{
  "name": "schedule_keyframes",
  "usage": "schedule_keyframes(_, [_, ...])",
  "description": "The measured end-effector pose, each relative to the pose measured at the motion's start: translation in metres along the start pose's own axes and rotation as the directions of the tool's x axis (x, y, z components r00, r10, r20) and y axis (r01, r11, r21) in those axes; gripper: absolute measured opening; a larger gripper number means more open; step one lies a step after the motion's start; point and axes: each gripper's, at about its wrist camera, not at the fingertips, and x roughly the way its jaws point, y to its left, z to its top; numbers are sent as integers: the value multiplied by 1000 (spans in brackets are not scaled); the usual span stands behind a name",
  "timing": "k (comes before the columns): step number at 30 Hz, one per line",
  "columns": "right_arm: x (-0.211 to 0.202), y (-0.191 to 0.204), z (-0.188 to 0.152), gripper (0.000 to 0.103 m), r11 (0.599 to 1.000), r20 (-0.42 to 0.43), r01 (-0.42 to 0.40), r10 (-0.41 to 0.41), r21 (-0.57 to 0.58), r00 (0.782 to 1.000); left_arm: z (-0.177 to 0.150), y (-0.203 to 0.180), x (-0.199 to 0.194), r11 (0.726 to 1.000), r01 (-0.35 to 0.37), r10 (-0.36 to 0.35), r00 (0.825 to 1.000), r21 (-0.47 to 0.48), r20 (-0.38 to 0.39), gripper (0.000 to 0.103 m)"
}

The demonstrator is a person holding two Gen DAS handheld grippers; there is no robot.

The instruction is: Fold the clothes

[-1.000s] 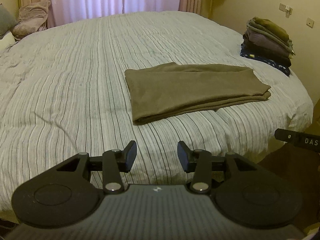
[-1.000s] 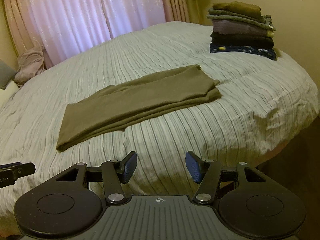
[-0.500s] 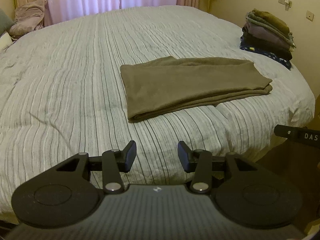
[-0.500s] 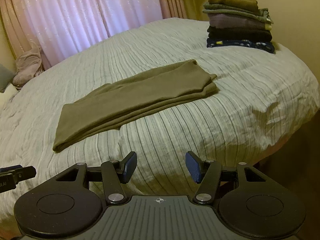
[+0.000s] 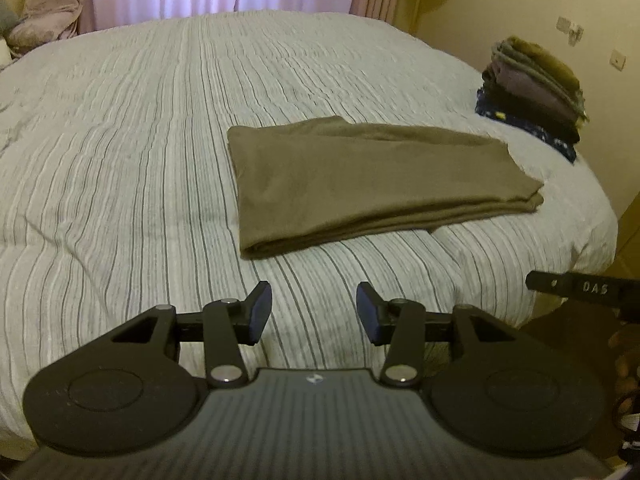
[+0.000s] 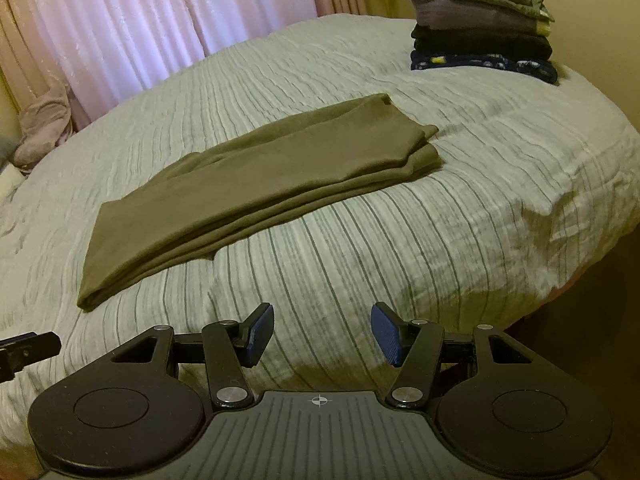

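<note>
— So what is lying where right now?

— Biggest first: the bed (image 5: 120,168) with its striped cover is filling both views. A stack of folded clothes (image 6: 480,28) is sitting on its far right corner. The olive garment (image 5: 372,176), already doubled into a long flat band, is lying across the middle of the cover, well apart from that stack.

— And the tongs?

— The left gripper (image 5: 314,312) and the right gripper (image 6: 322,334) are both hanging over the near edge of the bed with their jaws spread and nothing between them. Neither is touching the cloth.

— How is that cloth going to behave, do you reckon?

— It is looking soft, thin and light, so I am expecting it to drape and sag instead of holding shape. The layers are showing at the near long edge and may slide apart.

— Where should the pinches go?

— I am thinking the two corners of one short end, one gripper on each, catching every layer, so the end can be carried over to meet the other.
</note>
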Motion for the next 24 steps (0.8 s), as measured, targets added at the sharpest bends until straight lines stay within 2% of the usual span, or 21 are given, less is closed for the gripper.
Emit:
schedule_keyframes(7, [13,-8,9,58,1000,-15,17,-16,14,1000,6,10,8,999,-16,16,1000,-34,2,42])
schedule_keyframes(12, [16,-14,16,58,1000,3,3,-3,26,1000,12,10,14,999,1,-1,1000,-38,8,42])
schedule_keyframes(13, [15,-20,19,58,998,25,-21,20,52,1000,13,11,15,999,6,-6,1000,-39,10,42])
schedule_keyframes(15, [14,-40,26,58,979,91,-124,111,159,990,16,13,16,999,14,-14,1000,-43,17,42])
schedule_keyframes(17, [20,-72,32,58,901,169,-271,226,338,960,19,16,18,998,21,-19,999,-51,25,42])
schedule_keyframes(19, [31,-103,35,58,784,229,-366,288,502,930,22,20,20,997,29,-26,999,-65,33,42])
schedule_keyframes(21, [45,-130,37,58,671,286,-419,307,611,908,26,25,23,996,39,-36,999,-86,38,42])
schedule_keyframes(24, [61,-153,42,58,579,337,-451,300,679,892,31,31,32,991,57,-53,998,-124,37,42])
